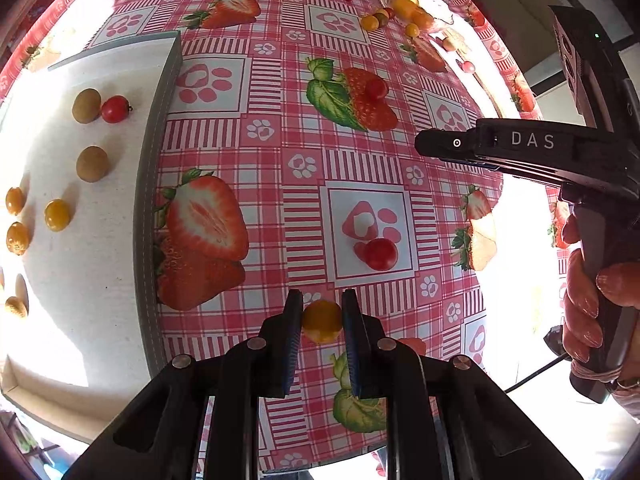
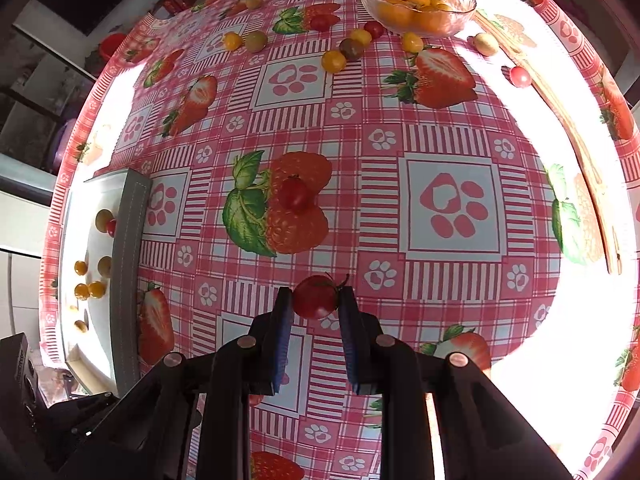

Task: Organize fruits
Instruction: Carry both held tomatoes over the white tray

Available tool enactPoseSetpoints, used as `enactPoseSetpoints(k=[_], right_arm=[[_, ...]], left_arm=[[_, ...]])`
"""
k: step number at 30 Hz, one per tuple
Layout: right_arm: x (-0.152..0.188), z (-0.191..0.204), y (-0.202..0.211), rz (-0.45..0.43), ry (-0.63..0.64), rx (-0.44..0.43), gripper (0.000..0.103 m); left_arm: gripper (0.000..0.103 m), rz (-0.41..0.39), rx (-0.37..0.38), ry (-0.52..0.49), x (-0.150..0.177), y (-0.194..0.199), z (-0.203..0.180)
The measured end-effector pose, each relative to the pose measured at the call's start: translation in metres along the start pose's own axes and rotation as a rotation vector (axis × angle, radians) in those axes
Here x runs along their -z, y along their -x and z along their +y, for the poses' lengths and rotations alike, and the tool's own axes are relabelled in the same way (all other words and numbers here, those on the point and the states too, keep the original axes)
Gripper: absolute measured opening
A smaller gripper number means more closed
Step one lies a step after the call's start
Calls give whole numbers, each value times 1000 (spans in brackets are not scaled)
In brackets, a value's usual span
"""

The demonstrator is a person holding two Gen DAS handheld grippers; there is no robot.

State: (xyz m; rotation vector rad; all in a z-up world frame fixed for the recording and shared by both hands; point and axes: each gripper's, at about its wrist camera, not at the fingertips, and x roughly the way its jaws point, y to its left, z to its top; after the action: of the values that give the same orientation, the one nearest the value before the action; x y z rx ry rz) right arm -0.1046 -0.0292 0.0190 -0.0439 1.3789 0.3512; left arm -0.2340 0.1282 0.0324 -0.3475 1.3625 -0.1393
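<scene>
My left gripper (image 1: 322, 312) is shut on a yellow cherry tomato (image 1: 322, 321), held above the tablecloth. My right gripper (image 2: 315, 300) is shut on a red cherry tomato (image 2: 315, 296); its body shows in the left wrist view (image 1: 520, 148). A white tray (image 1: 80, 264) at the left holds two green-brown fruits (image 1: 86, 106), a red tomato (image 1: 115, 109) and several yellow ones (image 1: 57, 215). Loose red tomatoes lie on the cloth (image 1: 381, 254) (image 2: 293, 194). A glass bowl (image 2: 460, 10) of orange and yellow fruit stands at the far edge, with several small tomatoes (image 2: 333, 61) scattered beside it.
The table carries a pink checked strawberry-print cloth (image 2: 452, 208). A long wooden stick (image 2: 576, 148) lies along the right side. The tray's grey rim (image 1: 146, 200) stands raised at the left. Strong sunlight washes out the right edge and the tray.
</scene>
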Motion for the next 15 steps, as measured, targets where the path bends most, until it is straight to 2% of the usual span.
enactPoseSetpoints(k=[7, 15], right_arm=[[-3, 23, 2, 9, 42, -15, 26], [-10, 72, -2, 22, 126, -55, 26]], left_arm=[[21, -66, -16, 40, -7, 21, 21], [21, -133, -61, 126, -5, 48, 63]])
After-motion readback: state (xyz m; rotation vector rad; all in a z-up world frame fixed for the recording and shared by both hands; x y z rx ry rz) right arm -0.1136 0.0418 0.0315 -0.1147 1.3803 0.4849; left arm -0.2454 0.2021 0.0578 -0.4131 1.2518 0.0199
